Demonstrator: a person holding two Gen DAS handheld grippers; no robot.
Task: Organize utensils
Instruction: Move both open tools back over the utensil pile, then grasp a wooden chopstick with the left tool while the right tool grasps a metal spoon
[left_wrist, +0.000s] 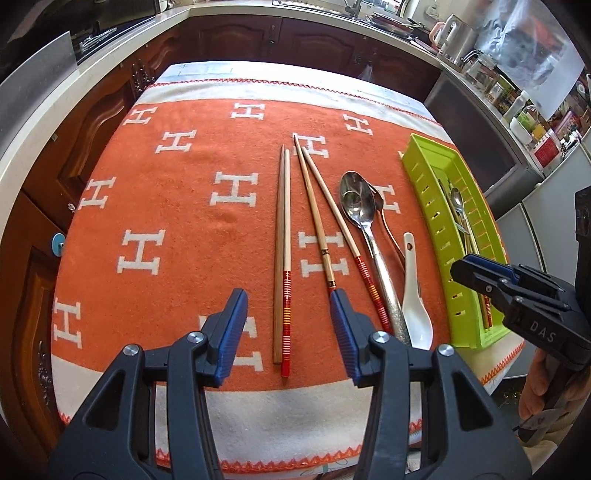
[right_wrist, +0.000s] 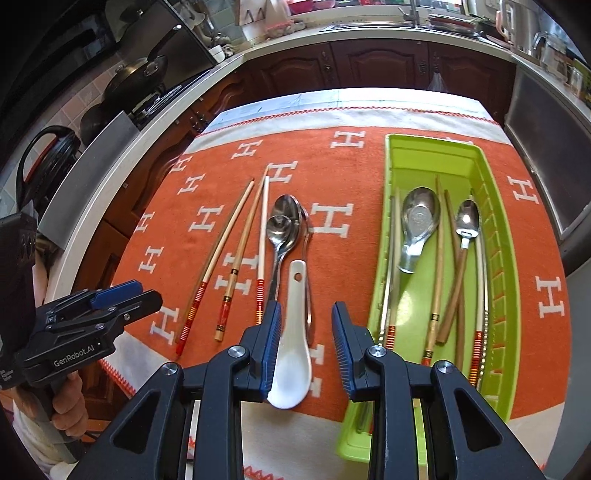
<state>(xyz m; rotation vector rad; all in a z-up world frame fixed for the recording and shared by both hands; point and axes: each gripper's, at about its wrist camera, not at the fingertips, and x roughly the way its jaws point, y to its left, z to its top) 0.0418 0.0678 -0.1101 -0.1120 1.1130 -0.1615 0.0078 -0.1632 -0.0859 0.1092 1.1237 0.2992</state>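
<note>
On the orange cloth lie a close pair of chopsticks (left_wrist: 282, 254), two more spread chopsticks (left_wrist: 325, 229), two steel spoons (left_wrist: 360, 206) and a white ceramic spoon (left_wrist: 415, 302). My left gripper (left_wrist: 288, 317) is open above the near ends of the chopstick pair, holding nothing. My right gripper (right_wrist: 304, 343) is open above the white ceramic spoon (right_wrist: 291, 354), with the bowl of the spoon between its fingers. The green tray (right_wrist: 502, 236) on the right holds a steel ladle spoon (right_wrist: 419, 221), a small spoon and several chopsticks. The loose chopsticks (right_wrist: 236, 254) and the steel spoons (right_wrist: 284, 225) also show in the right wrist view.
The table (left_wrist: 258, 417) is covered by the orange cloth with white H marks. Dark wooden cabinets and a pale counter (left_wrist: 44, 122) run along the left and far sides. A steel appliance (right_wrist: 546, 155) stands right of the table. Pots (right_wrist: 140, 74) sit on the stove at left.
</note>
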